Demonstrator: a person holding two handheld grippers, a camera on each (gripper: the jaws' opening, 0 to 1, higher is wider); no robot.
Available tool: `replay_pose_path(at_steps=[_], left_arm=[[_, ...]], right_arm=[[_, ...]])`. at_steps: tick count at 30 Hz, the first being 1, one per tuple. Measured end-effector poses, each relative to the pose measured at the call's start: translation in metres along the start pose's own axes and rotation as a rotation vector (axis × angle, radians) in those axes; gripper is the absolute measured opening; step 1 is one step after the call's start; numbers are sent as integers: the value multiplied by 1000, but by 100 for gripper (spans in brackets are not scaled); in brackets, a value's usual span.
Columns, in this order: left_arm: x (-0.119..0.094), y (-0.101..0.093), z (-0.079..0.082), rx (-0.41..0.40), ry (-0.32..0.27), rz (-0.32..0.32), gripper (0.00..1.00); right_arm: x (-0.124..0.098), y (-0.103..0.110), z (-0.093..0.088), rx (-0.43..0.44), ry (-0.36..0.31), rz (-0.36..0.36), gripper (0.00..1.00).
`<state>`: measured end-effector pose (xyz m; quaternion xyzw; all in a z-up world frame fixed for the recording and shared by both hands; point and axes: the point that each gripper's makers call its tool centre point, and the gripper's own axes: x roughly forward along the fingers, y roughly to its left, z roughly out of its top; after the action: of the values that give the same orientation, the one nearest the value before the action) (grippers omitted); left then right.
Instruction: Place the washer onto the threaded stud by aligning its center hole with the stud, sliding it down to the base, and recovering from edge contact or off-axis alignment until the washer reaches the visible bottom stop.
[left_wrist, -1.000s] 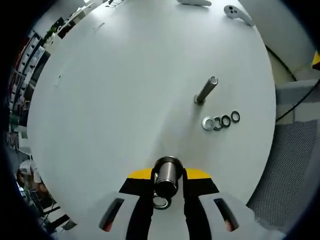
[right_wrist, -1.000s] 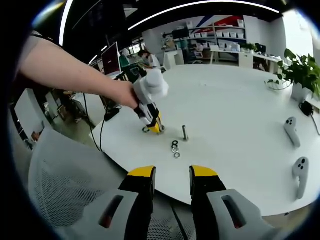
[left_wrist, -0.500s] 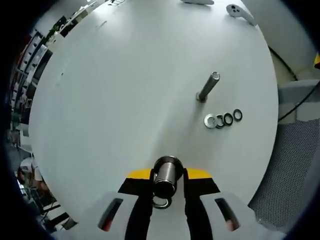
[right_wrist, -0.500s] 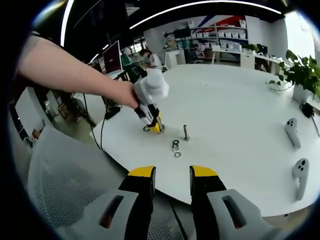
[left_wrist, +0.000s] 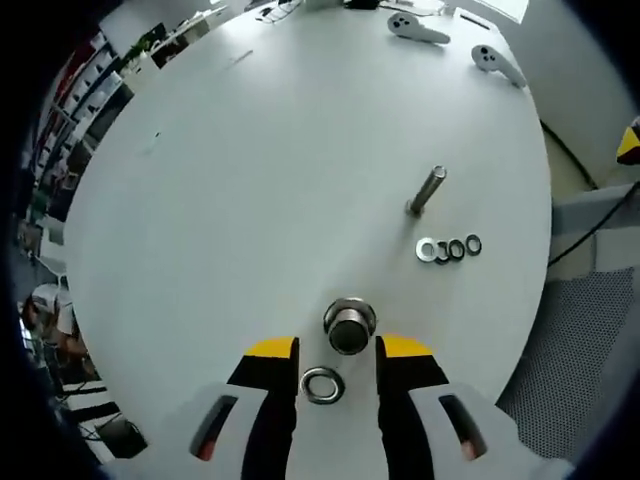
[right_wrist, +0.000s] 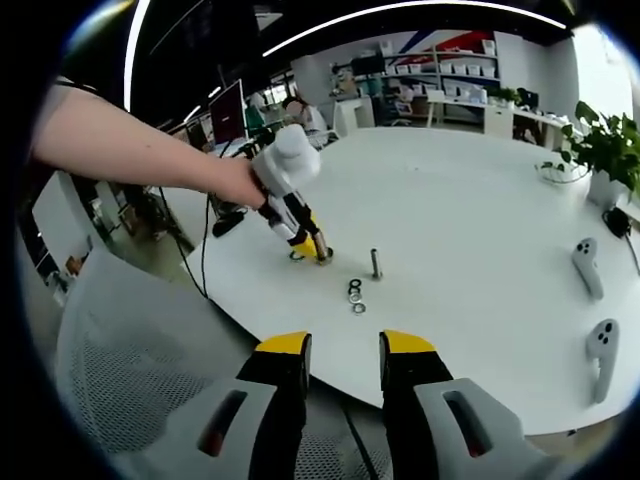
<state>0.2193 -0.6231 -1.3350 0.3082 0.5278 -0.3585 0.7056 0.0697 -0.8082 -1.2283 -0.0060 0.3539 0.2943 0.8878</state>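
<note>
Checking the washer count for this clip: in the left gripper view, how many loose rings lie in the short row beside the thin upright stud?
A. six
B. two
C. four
C: four rings lie in a short row on the white table just below the thin stud.

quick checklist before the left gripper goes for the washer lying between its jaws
1. Left gripper jaws open, nothing held: ok.
2. Silver metal washer lies flat on the white round table, between the jaws: ok.
3. Short thick steel stud stands just beyond the jaw tips, nothing on it: ok.
4. Four spare rings sit in a row beside the thin steel stud, apart from the jaws: ok.
5. Right gripper open, off the table edge: ok.
6. Stud's base stop: cannot tell.
</note>
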Motion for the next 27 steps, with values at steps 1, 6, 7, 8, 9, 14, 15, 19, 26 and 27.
replay_pose_path(at_steps=[1, 6, 7, 8, 9, 14, 15, 19, 26, 27], left_arm=[[-4, 1, -5, -28, -2, -1, 29], [-14, 8, -20, -58, -15, 20, 29], [-17, 7, -22, -62, -18, 22, 29], [-20, 7, -25, -66, -26, 24, 29], [-22, 7, -27, -70, -30, 27, 29], [-32, 9, -37, -106, -59, 37, 29], [-33, 10, -39, -111, -63, 39, 29], [-35, 11, -46, -124, -65, 41, 29], [-29, 13, -57, -135, -48, 33, 29], [-27, 13, -58, -139, -45, 29, 29]], right_arm=[[0, 0, 0, 0, -1, 0, 30], [0, 0, 0, -3, 2, 1, 30], [0, 0, 0, -3, 2, 1, 30], [0, 0, 0, -3, 3, 1, 30], [0, 1, -1, -5, 4, 2, 30], [0, 2, -1, -7, 9, 5, 30], [1, 2, -1, -8, 11, 6, 30], [1, 2, -2, -9, 13, 5, 30], [0, -1, -1, 3, 5, -6, 30], [-1, -1, 0, 5, 1, -8, 30]])
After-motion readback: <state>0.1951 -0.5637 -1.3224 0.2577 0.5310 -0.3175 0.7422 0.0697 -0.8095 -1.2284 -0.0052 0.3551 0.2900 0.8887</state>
